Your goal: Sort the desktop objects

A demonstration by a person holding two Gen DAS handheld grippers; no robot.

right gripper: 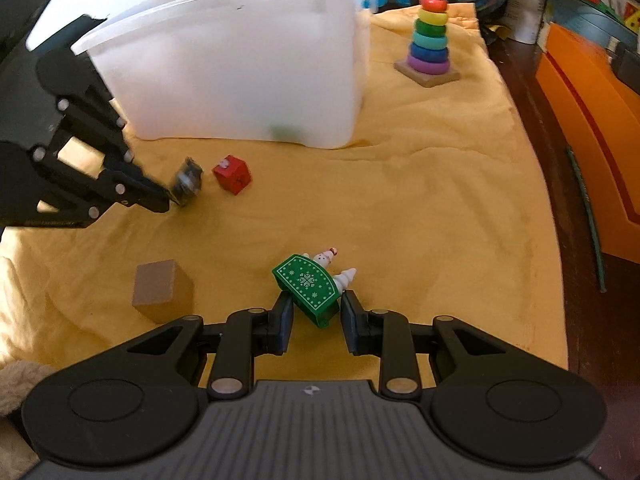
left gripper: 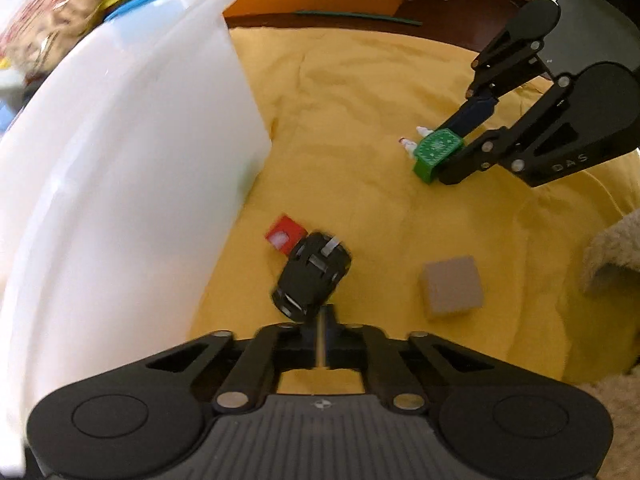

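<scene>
My left gripper [left gripper: 320, 320] is shut on a black toy car [left gripper: 311, 277], held just above the yellow cloth beside the white bin [left gripper: 120, 168]; the car looks blurred in the right wrist view [right gripper: 187, 179]. A red block [left gripper: 285, 235] lies just beyond the car, also in the right wrist view [right gripper: 232, 174]. My right gripper [right gripper: 316, 316] is open, its fingers on either side of a green snowflake toy [right gripper: 310, 286] with white figures that rests on the cloth. That gripper [left gripper: 444, 156] and the green toy [left gripper: 436, 152] also show in the left wrist view.
A brown cube [left gripper: 452, 286] sits on the cloth, also in the right wrist view [right gripper: 162, 288]. A rainbow ring stacker [right gripper: 430, 32] stands beyond the bin. Orange boxes [right gripper: 592, 128] line the right. A beige fluffy thing [left gripper: 612, 252] lies at the cloth's edge.
</scene>
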